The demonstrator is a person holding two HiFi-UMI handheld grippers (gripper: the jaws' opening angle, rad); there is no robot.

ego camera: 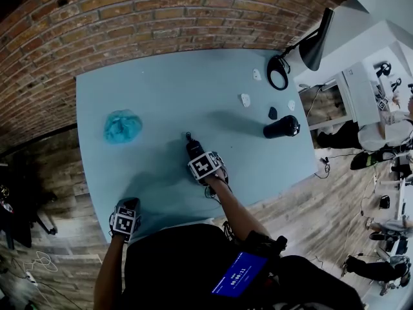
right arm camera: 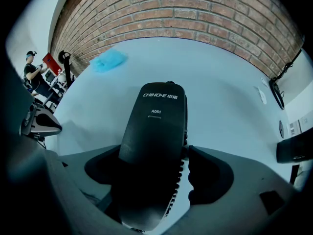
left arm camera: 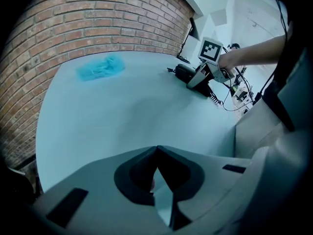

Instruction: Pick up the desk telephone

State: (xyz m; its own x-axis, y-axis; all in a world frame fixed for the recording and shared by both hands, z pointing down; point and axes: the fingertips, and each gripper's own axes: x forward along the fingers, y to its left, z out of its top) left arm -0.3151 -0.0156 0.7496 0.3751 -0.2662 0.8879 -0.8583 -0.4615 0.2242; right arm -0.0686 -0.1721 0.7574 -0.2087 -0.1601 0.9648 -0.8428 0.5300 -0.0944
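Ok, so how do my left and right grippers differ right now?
The right gripper is shut on the black telephone handset; the left gripper is shut with nothing between its jaws. The right gripper is out at the middle of the blue table, while the left gripper sits by the table's near edge. Neither gripper is open.

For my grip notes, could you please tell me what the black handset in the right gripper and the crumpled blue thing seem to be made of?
The handset looks like moulded hard plastic, matt black, with a fine even texture and printed white lettering. The crumpled blue thing looks like thin film or light fabric, judging by its soft wrinkled folds; which one I cannot tell.
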